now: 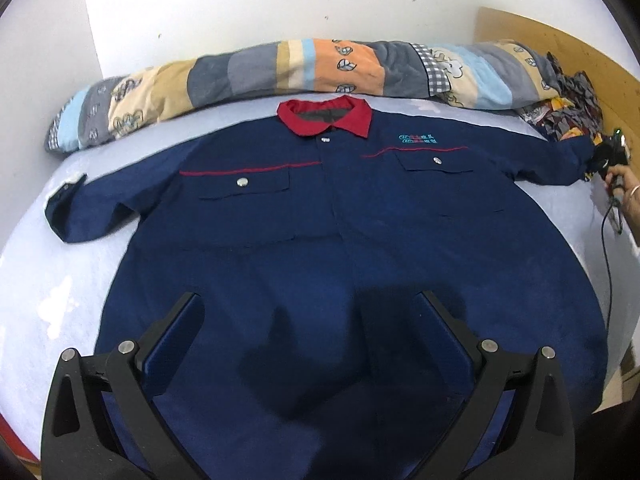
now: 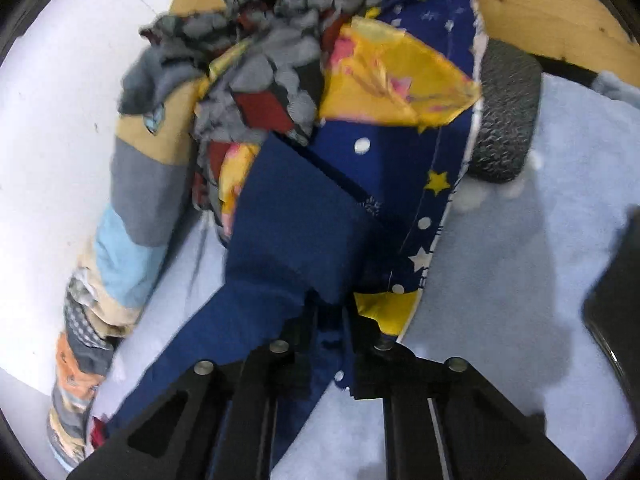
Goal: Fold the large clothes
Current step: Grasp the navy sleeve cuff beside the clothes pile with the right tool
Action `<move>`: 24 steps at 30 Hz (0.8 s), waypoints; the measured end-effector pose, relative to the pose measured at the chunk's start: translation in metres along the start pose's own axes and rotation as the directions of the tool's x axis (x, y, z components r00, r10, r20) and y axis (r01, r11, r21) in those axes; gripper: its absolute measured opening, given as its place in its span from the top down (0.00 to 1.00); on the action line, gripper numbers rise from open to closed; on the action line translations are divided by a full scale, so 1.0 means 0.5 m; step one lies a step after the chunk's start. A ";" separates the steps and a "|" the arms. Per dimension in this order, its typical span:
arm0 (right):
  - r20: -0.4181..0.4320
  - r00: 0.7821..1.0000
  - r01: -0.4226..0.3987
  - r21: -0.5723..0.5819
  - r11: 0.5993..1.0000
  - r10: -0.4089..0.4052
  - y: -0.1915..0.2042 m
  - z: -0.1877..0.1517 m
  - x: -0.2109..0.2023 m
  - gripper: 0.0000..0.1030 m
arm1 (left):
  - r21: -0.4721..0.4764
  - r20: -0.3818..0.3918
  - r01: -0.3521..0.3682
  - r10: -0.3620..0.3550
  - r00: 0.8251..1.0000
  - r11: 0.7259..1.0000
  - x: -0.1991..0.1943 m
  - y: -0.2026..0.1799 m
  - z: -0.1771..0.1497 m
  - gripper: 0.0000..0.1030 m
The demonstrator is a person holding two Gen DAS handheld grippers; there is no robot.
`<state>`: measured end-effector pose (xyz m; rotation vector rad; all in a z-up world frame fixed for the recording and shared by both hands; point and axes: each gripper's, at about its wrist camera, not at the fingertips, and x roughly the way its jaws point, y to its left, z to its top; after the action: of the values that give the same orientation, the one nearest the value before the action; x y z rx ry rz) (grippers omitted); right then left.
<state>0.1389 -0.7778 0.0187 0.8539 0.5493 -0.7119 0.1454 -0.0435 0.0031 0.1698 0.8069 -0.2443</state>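
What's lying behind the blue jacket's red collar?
Behind the red collar of the blue jacket, a rolled patchwork quilt lies along the white wall. What the quilt covers cannot be seen.

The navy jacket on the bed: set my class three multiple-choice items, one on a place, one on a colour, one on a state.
1. Where does the patchwork quilt lie?
A. beyond the collar, along the wall
B. over the hem
C. on the floor

2. What colour is the navy jacket's collar?
A. white
B. red
C. green

3. How is the right claw?
A. wide open
B. shut on the sleeve
C. holding a pillow

Key: 1 A, it lies past the collar; 2 B, red against navy; 3 B, navy cloth sits pinched between its fingers.
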 end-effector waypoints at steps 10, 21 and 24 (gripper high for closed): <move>0.102 0.985 -0.130 -0.074 0.989 0.137 0.126 0.071 -0.215 0.92 | -0.004 0.048 0.012 -0.011 0.999 1.000 -0.032 0.007 0.000 0.00; 0.110 0.932 -0.298 -0.305 0.904 0.344 0.511 -0.009 -0.459 0.99 | -0.053 0.078 0.008 -0.004 0.997 0.999 -0.066 0.068 -0.010 0.00; 0.072 0.915 -0.340 -0.394 0.854 0.398 0.638 -0.064 -0.521 0.99 | -0.078 0.084 0.032 -0.026 0.996 0.996 -0.078 0.091 -0.018 0.00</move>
<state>0.2051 -0.5177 0.3330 0.5176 0.3506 -0.2961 0.1260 0.0079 0.0280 0.0730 0.7357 -0.2450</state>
